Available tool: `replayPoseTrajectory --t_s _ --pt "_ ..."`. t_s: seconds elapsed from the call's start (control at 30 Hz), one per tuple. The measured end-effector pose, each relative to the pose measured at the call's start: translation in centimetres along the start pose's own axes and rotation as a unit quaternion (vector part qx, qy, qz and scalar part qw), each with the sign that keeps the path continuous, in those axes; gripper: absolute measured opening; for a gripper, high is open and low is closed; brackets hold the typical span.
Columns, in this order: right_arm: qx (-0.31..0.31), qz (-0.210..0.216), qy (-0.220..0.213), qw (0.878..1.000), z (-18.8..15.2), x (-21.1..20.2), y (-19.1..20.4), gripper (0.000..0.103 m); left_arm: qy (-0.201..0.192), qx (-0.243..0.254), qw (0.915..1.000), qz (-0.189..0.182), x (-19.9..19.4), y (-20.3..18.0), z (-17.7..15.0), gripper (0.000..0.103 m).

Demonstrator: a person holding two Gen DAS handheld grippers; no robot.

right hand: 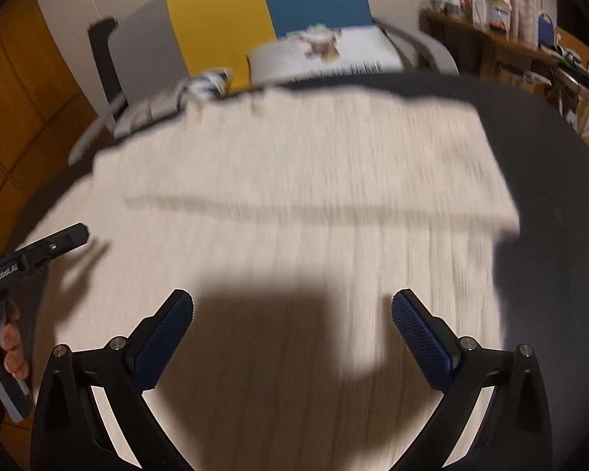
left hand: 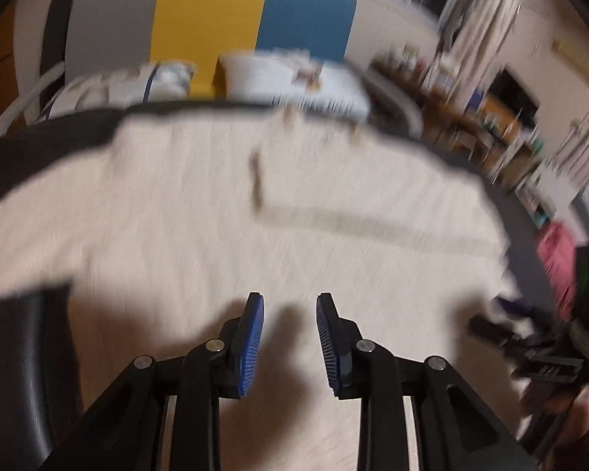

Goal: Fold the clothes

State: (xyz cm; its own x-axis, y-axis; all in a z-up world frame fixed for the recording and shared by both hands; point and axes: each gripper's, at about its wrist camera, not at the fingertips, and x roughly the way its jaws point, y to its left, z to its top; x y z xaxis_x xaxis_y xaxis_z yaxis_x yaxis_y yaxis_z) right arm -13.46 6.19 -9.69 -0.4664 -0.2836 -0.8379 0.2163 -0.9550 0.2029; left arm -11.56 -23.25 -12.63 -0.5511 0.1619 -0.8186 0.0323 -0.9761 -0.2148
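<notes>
A cream knitted garment (left hand: 216,216) lies spread over a dark round table (left hand: 23,353), with a folded layer whose edge runs across its middle. In the right wrist view the same garment (right hand: 294,180) reaches the table's (right hand: 549,196) far edge. My left gripper (left hand: 290,302) hovers over the near part of the cloth, its blue pads a narrow gap apart with nothing between them. My right gripper (right hand: 292,300) stands wide open above the cloth, also empty. The pictures are blurred by motion. At the left edge of the right wrist view, a hand (right hand: 11,345) holds the left gripper.
Behind the table stand white cushions (right hand: 333,55) and grey, yellow and blue panels (right hand: 216,23). A cluttered wooden shelf (right hand: 510,39) runs along the right wall. A pink object (left hand: 557,251) sits past the table's right edge.
</notes>
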Motion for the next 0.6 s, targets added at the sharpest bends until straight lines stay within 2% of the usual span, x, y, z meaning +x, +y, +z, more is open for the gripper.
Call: replayPoseTrajectory --t_s 0.07,0.1,0.13,0.27,0.33,0.4,0.47,0.5,0.6 --pt "-0.030 -0.024 0.004 0.999 -0.7 0.1 0.5 0.103 -0.019 0.010 0.9997 0.010 -0.9 0.0 -0.5 0.026" --pt "-0.048 -0.038 0.004 0.998 -0.9 0.0 0.9 0.103 -0.028 0.005 0.9996 0.003 -1.8 0.0 -0.8 0.027" --pt "-0.056 -0.032 0.005 0.998 -1.1 -0.6 1.1 0.103 -0.037 -0.004 0.9993 -0.008 -2.9 0.1 -0.9 0.027" --pt "-0.067 0.048 -0.016 0.996 -3.1 -5.6 1.2 0.103 -0.074 0.006 0.9964 -0.042 -7.3 -0.1 -3.6 0.027" --pt "-0.068 0.099 -0.016 0.993 -5.0 -7.9 0.7 0.103 -0.073 0.012 0.9962 -0.046 -8.2 0.1 -5.5 0.028" --pt "-0.072 0.133 -0.007 0.988 -7.2 -9.3 0.4 0.103 -0.056 0.008 0.9977 -0.036 -7.8 0.5 -7.5 0.028" --pt "-0.070 0.134 0.015 0.988 -9.5 -9.3 0.0 0.103 -0.035 -0.002 0.9991 -0.025 -7.0 1.4 -9.4 0.027" --pt "-0.059 0.128 0.025 0.990 -10.2 -8.8 -0.6 0.103 -0.048 -0.003 0.9985 -0.028 -7.1 1.7 -10.0 0.027" --pt "-0.014 0.142 -0.004 0.990 -12.0 -8.4 -3.2 0.102 -0.056 -0.006 0.9983 -0.017 -7.4 1.9 -10.1 0.027"
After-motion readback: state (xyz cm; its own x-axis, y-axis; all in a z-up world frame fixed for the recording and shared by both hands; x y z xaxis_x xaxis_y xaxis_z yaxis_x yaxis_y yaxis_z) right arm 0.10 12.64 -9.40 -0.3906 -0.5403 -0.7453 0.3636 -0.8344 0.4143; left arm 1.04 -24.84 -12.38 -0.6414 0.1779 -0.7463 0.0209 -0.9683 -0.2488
